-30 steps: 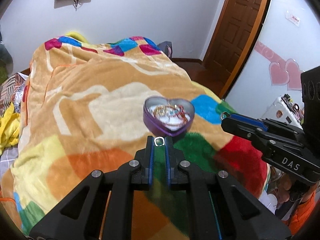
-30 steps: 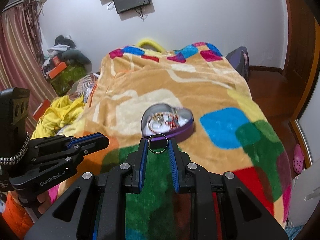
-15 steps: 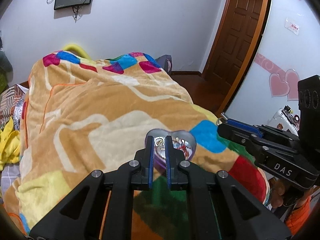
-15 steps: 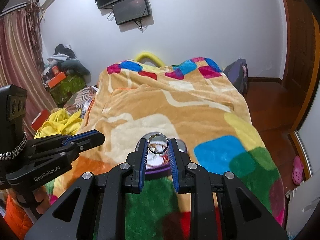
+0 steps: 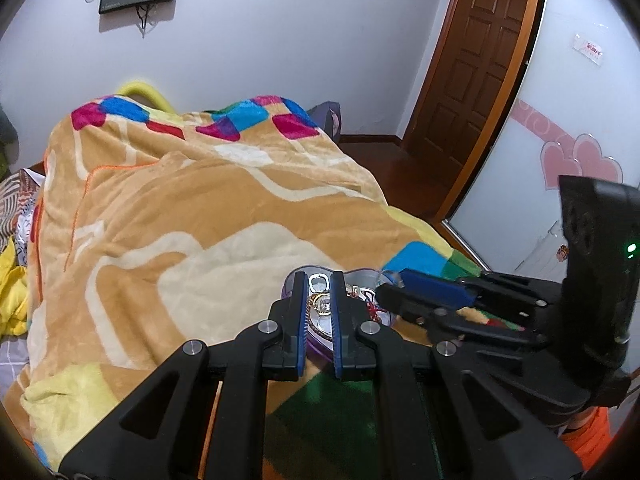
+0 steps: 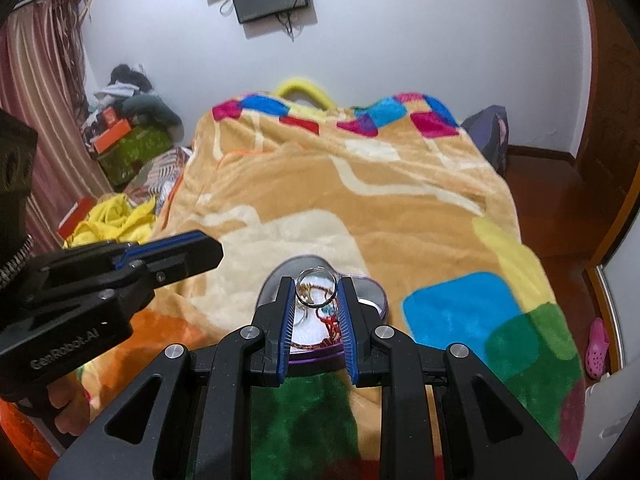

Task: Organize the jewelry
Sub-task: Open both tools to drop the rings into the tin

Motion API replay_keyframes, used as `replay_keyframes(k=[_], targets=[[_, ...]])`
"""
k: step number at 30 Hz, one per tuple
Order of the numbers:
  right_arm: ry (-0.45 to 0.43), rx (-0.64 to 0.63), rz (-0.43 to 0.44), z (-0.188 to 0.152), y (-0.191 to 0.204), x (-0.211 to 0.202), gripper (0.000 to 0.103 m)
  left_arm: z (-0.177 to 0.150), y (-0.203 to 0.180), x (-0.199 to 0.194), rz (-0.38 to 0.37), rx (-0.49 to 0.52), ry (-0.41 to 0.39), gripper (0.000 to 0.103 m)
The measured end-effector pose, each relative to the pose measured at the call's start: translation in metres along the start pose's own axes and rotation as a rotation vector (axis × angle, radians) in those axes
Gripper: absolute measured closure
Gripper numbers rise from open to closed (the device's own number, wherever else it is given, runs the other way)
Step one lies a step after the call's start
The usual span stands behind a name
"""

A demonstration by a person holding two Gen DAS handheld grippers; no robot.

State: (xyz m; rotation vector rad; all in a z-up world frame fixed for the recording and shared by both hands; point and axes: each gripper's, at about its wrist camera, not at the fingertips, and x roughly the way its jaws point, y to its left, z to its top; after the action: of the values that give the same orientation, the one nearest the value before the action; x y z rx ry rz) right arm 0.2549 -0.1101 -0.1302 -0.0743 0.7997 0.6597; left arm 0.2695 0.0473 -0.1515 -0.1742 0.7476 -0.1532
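Left tool (image 5: 319,285) pinches a small square-faced silver ring (image 5: 319,282); right tool (image 6: 316,292) pinches a large silver hoop (image 6: 316,289), both above the purple heart-shaped tin (image 6: 372,289) on the bed. Off-centre release risks rings dropping into the plush patchwork blanket (image 6: 340,200).

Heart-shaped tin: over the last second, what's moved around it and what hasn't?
Both claws came forward over the heart-shaped tin, which had sat ahead of their tips. The left claw now holds its small ring above the tin's contents; the right claw holds its large ring there too. Nothing was released. The tin stayed on the blanket with its jewelry inside.
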Motion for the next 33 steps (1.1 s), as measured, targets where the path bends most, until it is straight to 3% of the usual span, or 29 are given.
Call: replay_keyframes(k=[13,23,33], targets=[[0.100,0.035,0.022,-0.007,-0.014,0.020,0.083,-0.006,0.004,0.028,-0.035,-0.025,0.072,0.094],[0.065,0.054,0.006,-0.003,-0.022,0.002,0.083,-0.011,-0.012,0.034,-0.053,0.031,0.104,0.094],[0.021,0.035,-0.015,0.002,-0.013,-0.022,0.083,-0.005,-0.019,0.004,-0.025,0.044,0.058,0.094]])
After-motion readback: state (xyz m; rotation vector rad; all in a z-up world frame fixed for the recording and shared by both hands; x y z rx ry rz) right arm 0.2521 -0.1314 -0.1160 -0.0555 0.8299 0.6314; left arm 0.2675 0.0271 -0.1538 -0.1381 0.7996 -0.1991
